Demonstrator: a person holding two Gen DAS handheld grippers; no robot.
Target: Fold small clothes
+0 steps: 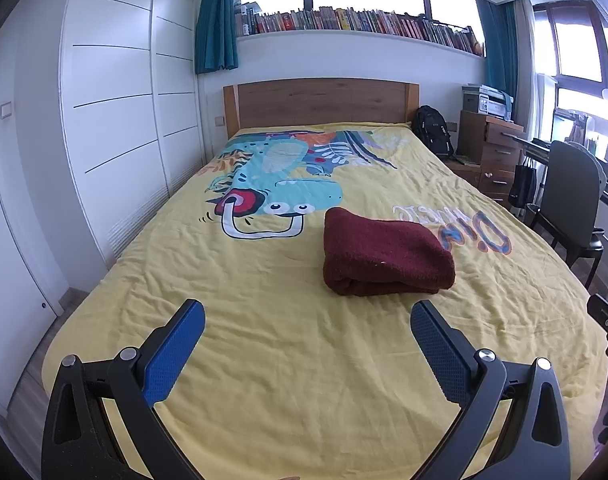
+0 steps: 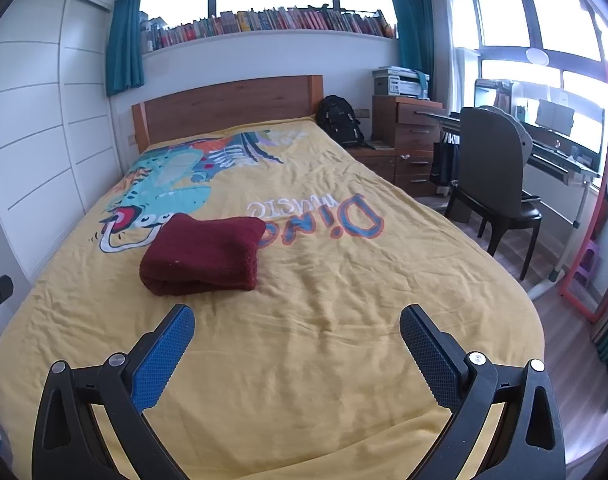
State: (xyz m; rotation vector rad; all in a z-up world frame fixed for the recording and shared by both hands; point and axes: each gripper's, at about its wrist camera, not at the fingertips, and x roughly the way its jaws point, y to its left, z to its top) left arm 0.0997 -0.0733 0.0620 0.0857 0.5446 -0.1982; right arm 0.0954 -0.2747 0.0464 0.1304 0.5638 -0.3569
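Bedspread (image 1: 288, 360), yellow with a cartoon dinosaur print and wrinkled throughout, covers the whole bed; its near edge is cut off below both gripper frames, and its left corner drops out of sight in the right wrist view. Wardrobe (image 1: 116, 120), white with sliding panels, runs along the left side of the bed with only a narrow floor strip between them. Headboard (image 1: 320, 104) closes the far end. On the right side, the floor is open between the bed edge and the chair (image 2: 492, 184); a drawer unit (image 2: 412, 148) and backpack (image 2: 338, 120) stand near the far right corner.

Folded garment (image 1: 384, 258), dark red and knitted, lies mid-bed as a compact bundle with layered edges facing the cameras; garment type cannot be determined. Bare spread surrounds it on all sides.

Left gripper (image 1: 308, 320) hovers over the near spread, jaws spread wide, holding nothing, well short of the garment. Right gripper (image 2: 298, 322) is likewise wide apart and unloaded, with the bundle ahead and to its left.
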